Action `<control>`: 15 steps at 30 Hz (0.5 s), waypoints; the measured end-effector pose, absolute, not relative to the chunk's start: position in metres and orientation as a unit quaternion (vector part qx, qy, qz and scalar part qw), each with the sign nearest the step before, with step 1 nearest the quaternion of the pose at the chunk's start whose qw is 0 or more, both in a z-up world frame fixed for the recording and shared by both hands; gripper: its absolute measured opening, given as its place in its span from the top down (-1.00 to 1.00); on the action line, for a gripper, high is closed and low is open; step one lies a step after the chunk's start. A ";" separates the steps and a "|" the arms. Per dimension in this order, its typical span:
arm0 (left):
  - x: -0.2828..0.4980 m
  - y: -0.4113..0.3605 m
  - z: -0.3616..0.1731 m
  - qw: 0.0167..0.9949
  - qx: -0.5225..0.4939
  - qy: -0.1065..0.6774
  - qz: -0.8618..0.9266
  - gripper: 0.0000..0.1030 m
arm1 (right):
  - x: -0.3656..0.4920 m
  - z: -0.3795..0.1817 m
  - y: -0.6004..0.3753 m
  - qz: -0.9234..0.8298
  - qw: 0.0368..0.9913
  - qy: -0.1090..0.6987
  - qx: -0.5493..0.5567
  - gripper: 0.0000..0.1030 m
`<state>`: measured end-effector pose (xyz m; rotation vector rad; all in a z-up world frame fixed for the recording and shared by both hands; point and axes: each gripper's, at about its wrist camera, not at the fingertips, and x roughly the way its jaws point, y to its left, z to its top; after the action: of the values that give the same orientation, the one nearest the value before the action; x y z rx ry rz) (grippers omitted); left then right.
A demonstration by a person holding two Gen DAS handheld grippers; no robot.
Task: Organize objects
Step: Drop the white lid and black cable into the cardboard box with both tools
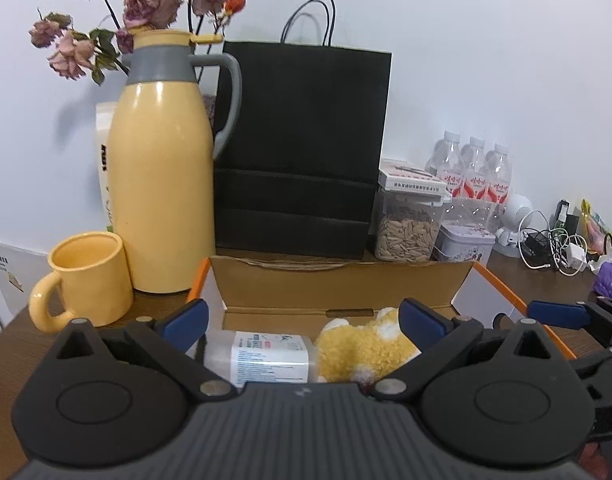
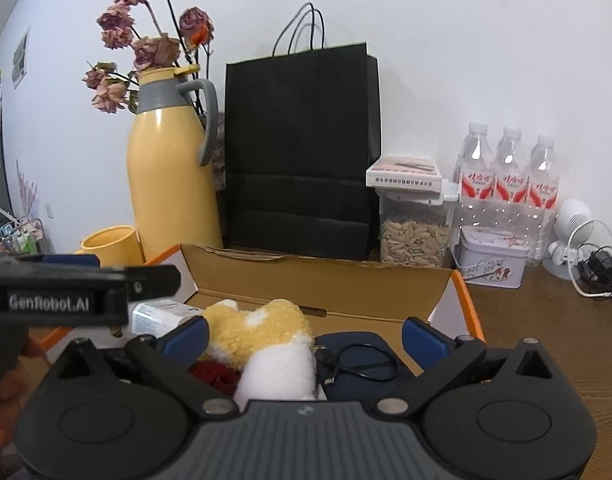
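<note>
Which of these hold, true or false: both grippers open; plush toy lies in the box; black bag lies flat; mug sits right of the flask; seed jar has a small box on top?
1. Left gripper and right gripper are open: true.
2. Plush toy lies in the cardboard box: true.
3. Black paper bag lies flat: false, it stands upright.
4. Yellow mug sits right of the yellow flask: false, left.
5. Seed jar has a small box on top: true.

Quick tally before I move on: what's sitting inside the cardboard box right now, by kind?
Plush toy: 1
White labelled bottle, lying on its side: 1
Dark blue pouch: 1
Black cable, coiled on the pouch: 1
Dark red item, partly hidden, kind unclear: 1
Total in the cardboard box: 5
</note>
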<state>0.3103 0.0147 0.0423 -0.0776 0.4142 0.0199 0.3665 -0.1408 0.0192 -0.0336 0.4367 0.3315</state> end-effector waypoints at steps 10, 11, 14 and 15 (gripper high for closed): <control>0.264 0.024 0.043 0.980 -0.018 0.195 0.023 -1.00 | 0.314 0.031 -0.152 0.147 0.973 0.176 -0.033 -1.00; 0.260 0.026 0.041 0.980 -0.019 0.197 0.022 -1.00 | 0.308 0.029 -0.153 0.146 0.973 0.174 -0.036 -1.00; 0.244 0.028 0.033 0.980 -0.018 0.198 0.021 -1.00 | 0.290 0.018 -0.153 0.147 0.971 0.180 -0.049 -1.00; 0.239 0.029 0.031 0.980 -0.018 0.198 0.021 -1.00 | 0.285 0.013 -0.153 0.148 0.970 0.186 -0.053 -1.00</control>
<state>0.2388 0.0285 0.0310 -0.0354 0.3993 0.0413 0.2846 -0.1533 0.0128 -0.1065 0.3750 0.2995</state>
